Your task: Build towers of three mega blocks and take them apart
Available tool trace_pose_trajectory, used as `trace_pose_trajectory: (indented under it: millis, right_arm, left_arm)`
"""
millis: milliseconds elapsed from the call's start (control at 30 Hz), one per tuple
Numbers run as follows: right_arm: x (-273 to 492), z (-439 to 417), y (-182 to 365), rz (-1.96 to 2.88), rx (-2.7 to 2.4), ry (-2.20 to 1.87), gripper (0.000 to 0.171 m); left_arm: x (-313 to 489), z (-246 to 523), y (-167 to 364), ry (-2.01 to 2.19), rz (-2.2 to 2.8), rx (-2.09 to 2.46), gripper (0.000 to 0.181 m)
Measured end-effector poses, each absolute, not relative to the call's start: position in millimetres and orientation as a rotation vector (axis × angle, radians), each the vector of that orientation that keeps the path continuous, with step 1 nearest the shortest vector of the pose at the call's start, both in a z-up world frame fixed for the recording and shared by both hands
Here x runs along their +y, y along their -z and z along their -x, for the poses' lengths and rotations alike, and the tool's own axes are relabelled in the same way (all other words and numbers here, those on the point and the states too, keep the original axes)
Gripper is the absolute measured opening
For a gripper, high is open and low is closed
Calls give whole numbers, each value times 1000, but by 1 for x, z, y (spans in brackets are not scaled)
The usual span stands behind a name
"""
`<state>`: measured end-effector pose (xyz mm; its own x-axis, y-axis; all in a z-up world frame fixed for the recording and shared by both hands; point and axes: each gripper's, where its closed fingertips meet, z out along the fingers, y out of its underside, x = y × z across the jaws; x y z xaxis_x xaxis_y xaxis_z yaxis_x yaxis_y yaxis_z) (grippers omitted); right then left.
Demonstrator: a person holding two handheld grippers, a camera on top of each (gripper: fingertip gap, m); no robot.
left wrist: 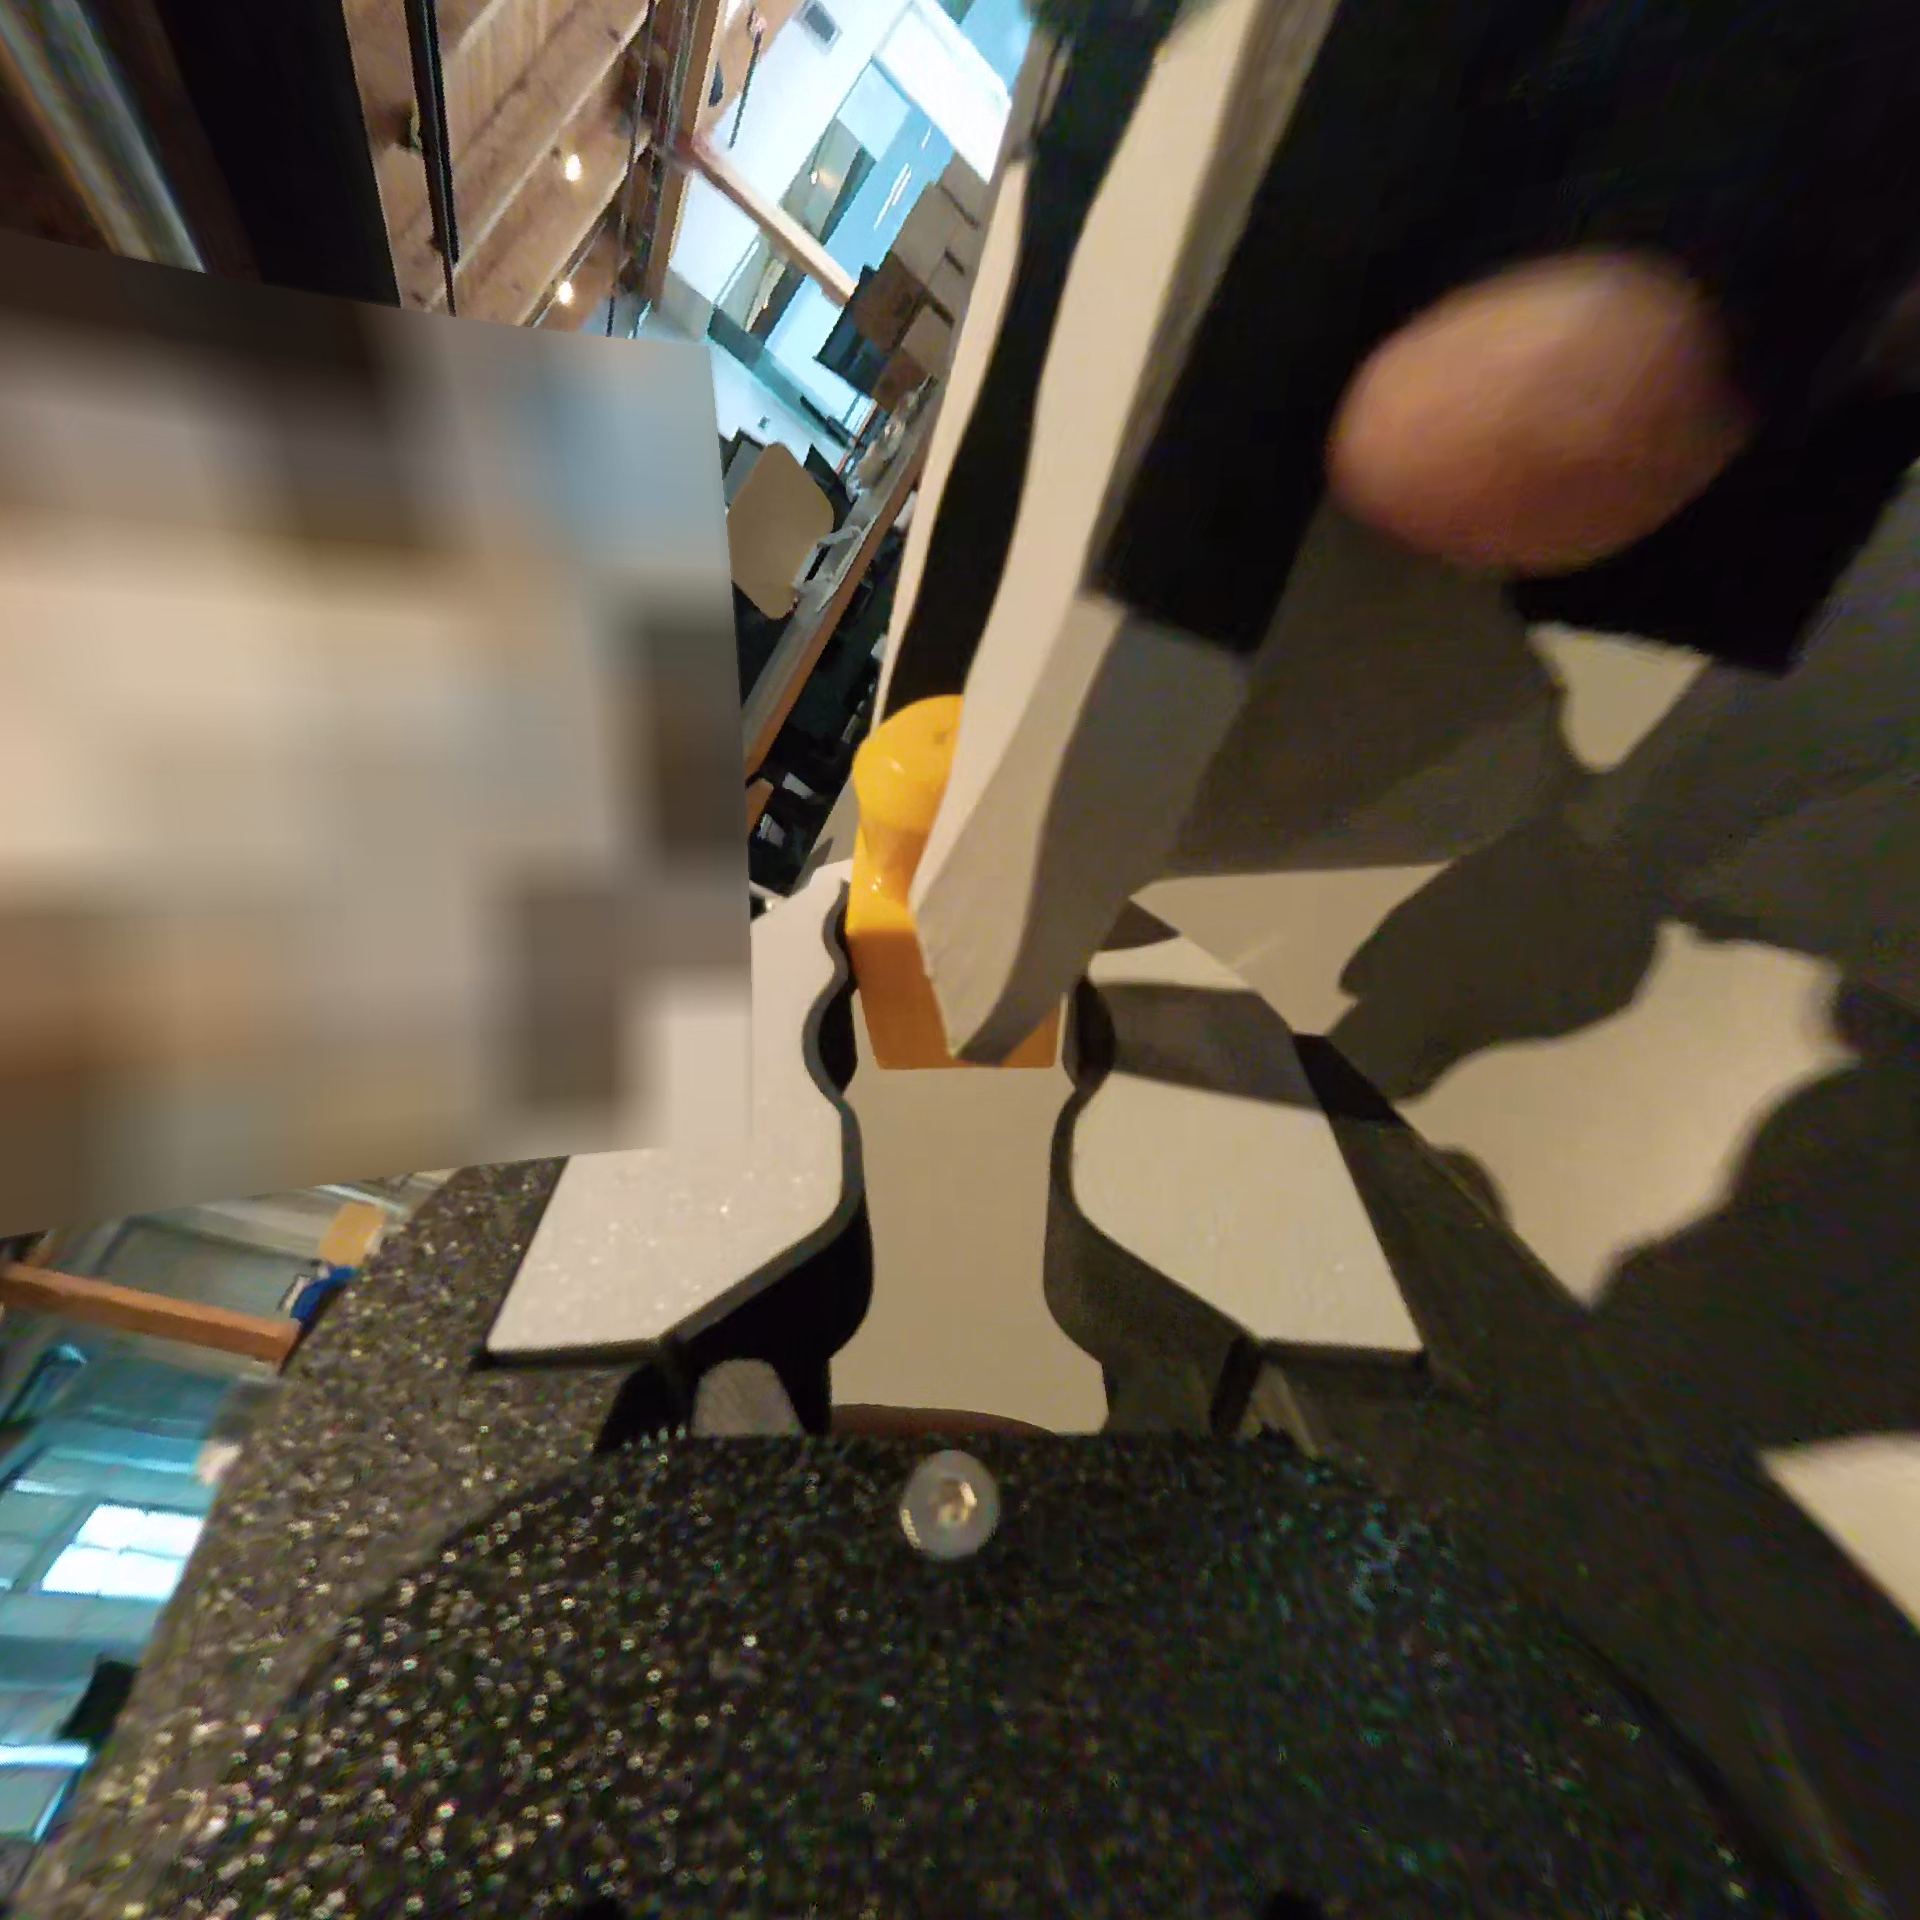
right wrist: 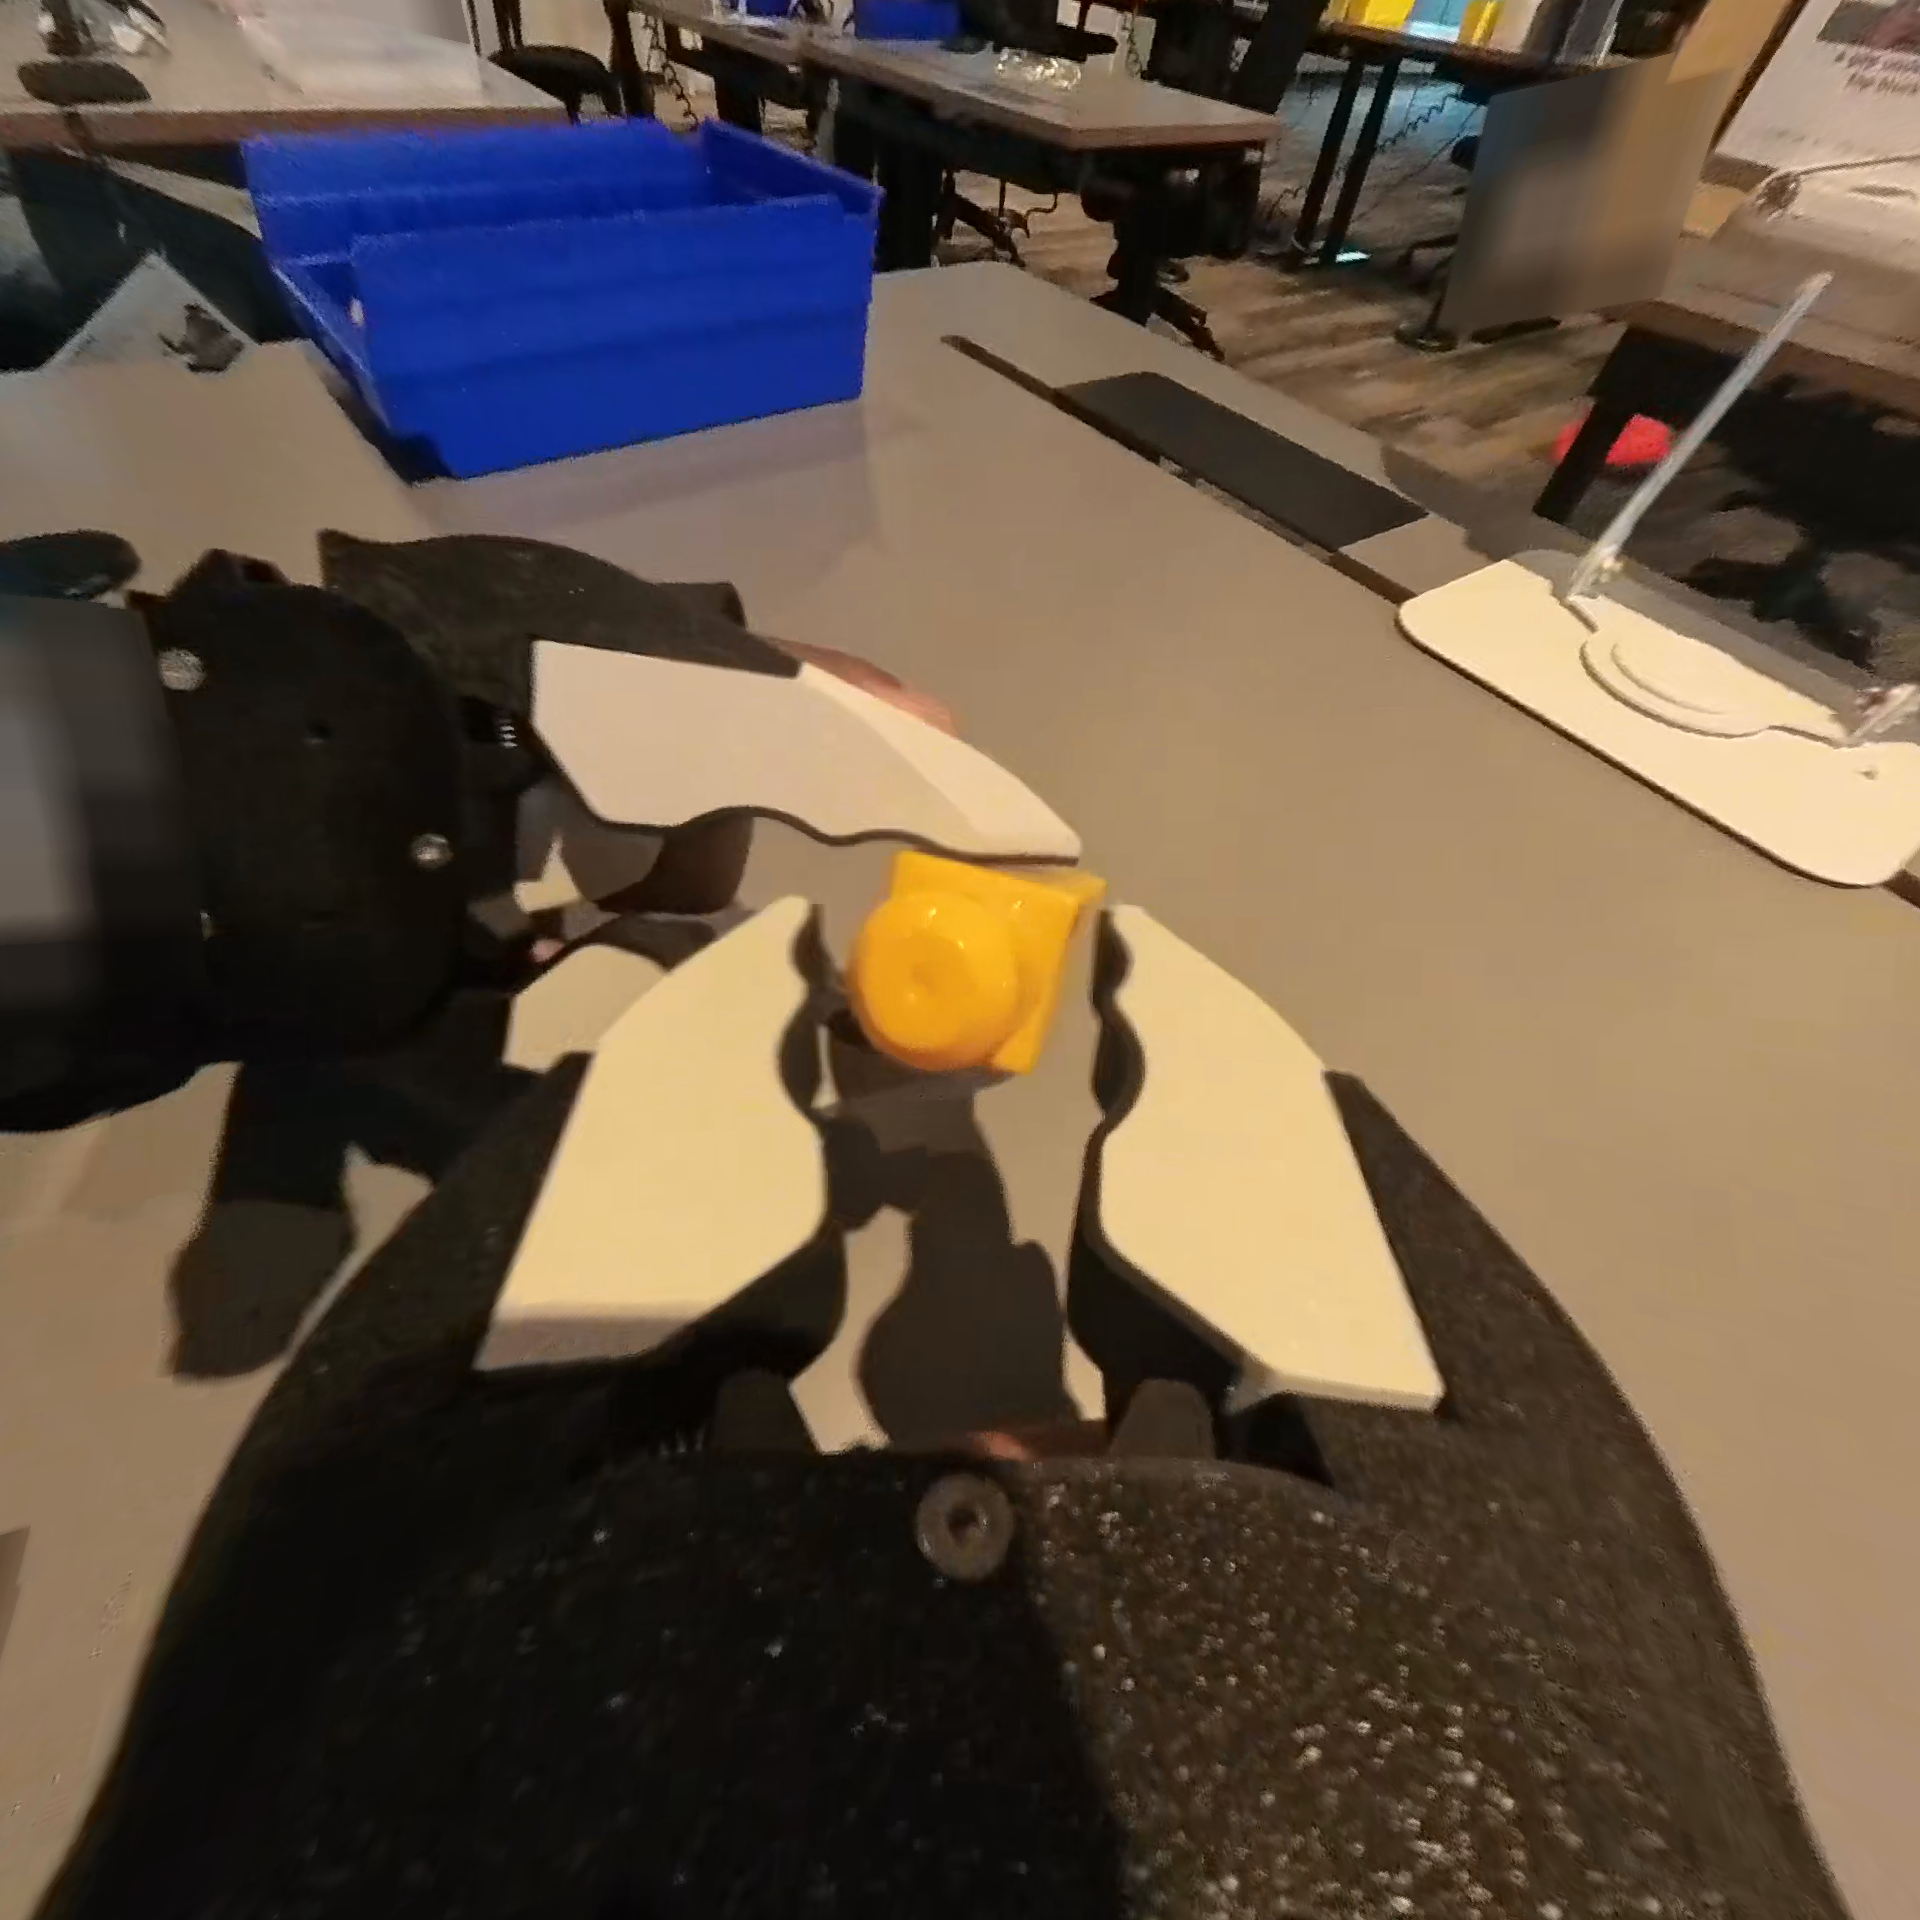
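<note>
A single yellow mega block (right wrist: pixel 966 987) hangs above the grey table (right wrist: pixel 1403 1091), its stud towards the right wrist camera. My left gripper (left wrist: pixel 956 971) is shut on the yellow block (left wrist: pixel 899 987). In the right wrist view it comes in from the left, its upper finger (right wrist: pixel 790 748) on top of the block and its lower finger hidden. My right gripper (right wrist: pixel 961 920) is open with a finger on each side of the block; a small gap shows on the left side. One of its fingers (left wrist: pixel 1039 810) covers the block's right face in the left wrist view.
A blue bin (right wrist: pixel 582 291) stands at the back left of the table. A white base with a clear stand (right wrist: pixel 1683 717) lies at the right edge. A black strip (right wrist: pixel 1236 447) is set in the tabletop behind. A person's thumb (left wrist: pixel 1527 416) shows on the right gripper's body.
</note>
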<state>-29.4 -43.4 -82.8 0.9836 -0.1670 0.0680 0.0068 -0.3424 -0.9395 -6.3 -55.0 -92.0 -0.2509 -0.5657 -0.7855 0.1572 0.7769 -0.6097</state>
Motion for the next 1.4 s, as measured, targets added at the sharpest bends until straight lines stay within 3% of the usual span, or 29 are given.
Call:
trace_pose_trajectory:
  millis: [33, 167, 300, 467, 600, 700, 833, 1000, 1167, 1233, 1400]
  right_arm:
    - [-43, 27, 85, 1919, 121, 208, 39]
    - [-48, 20, 83, 1925, 120, 256, 37]
    - [-82, -25, 58, 1886, 193, 571, 36]
    - [-211, -138, -8, 1600, 588, 1207, 37]
    - [-280, -181, 21, 1580, 881, 1073, 61]
    - [-289, -181, 32, 1571, 889, 1031, 64]
    - [-267, -157, 12, 1578, 772, 1140, 63]
    - [-157, -87, 10, 1640, 410, 926, 57]
    - [-68, -36, 84, 1834, 238, 646, 53]
    - [-55, -24, 119, 2002, 178, 595, 60]
    - [-54, -11, 157, 2176, 52, 608, 58]
  left_arm:
    - [-59, 8, 92, 709, 298, 1699, 37]
    - [-60, 7, 90, 684, 276, 1660, 37]
    - [-54, 9, 75, 739, 314, 1579, 34]
    - [-46, 5, 79, 757, 381, 1596, 29]
    - [-51, 4, 87, 746, 361, 1628, 28]
    - [-52, 2, 89, 753, 375, 1642, 27]
    - [-43, 2, 87, 750, 406, 1629, 27]
    - [-27, 0, 81, 766, 494, 1595, 27]
    - [-5, 0, 76, 739, 553, 1572, 27]
    - [5, 1, 78, 706, 569, 1591, 29]
    - [42, 9, 84, 640, 666, 1617, 37]
